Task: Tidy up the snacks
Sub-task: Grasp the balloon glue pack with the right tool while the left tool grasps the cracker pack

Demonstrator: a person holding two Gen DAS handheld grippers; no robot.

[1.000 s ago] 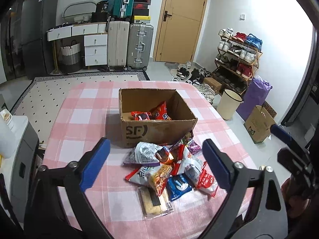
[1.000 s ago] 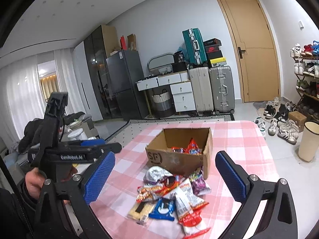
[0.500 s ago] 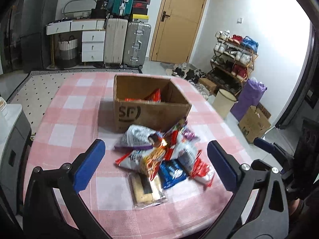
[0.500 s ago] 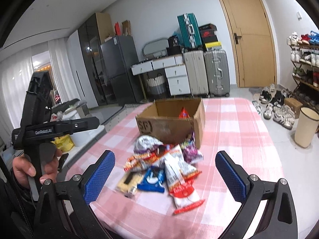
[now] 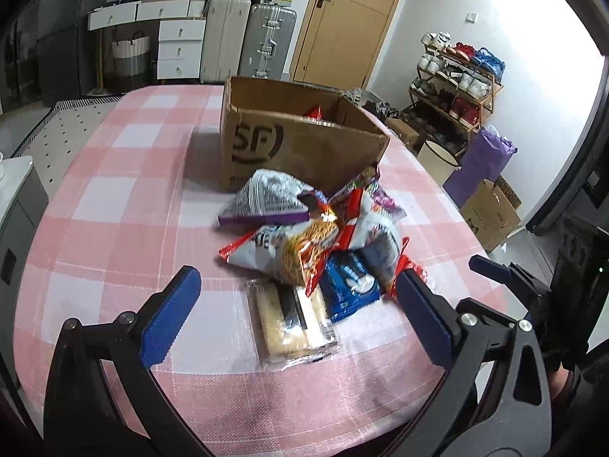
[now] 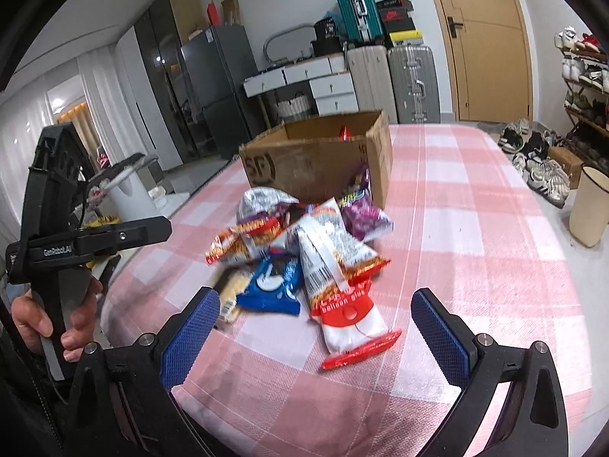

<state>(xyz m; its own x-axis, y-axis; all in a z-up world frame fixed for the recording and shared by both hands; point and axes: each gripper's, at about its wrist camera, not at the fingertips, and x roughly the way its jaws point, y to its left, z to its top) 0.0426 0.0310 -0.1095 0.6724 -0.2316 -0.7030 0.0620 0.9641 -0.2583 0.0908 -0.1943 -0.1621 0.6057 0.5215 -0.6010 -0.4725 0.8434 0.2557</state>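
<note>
A pile of snack packets [image 5: 316,236] lies on the pink checked table [image 5: 125,205] in front of an open cardboard box [image 5: 300,141] that holds a few red packets. Nearest me are a clear-wrapped biscuit pack [image 5: 293,316] and a blue cookie packet [image 5: 350,289]. My left gripper [image 5: 293,312] is open and empty, its jaws either side of the biscuit pack, just above the table. In the right wrist view the pile [image 6: 300,251] and box [image 6: 319,160] show too. My right gripper [image 6: 316,327] is open and empty, over a red and white packet [image 6: 350,320].
The table's near edge is just below both grippers. The left gripper's handle and hand [image 6: 57,251] show at the left of the right wrist view. Suitcases [image 5: 243,34], drawers, a shoe rack [image 5: 456,83] and a bin [image 6: 590,209] stand around the room.
Both grippers have dropped lower and moved closer to the snack pile. Both stayed open. The snacks and the box have not moved.
</note>
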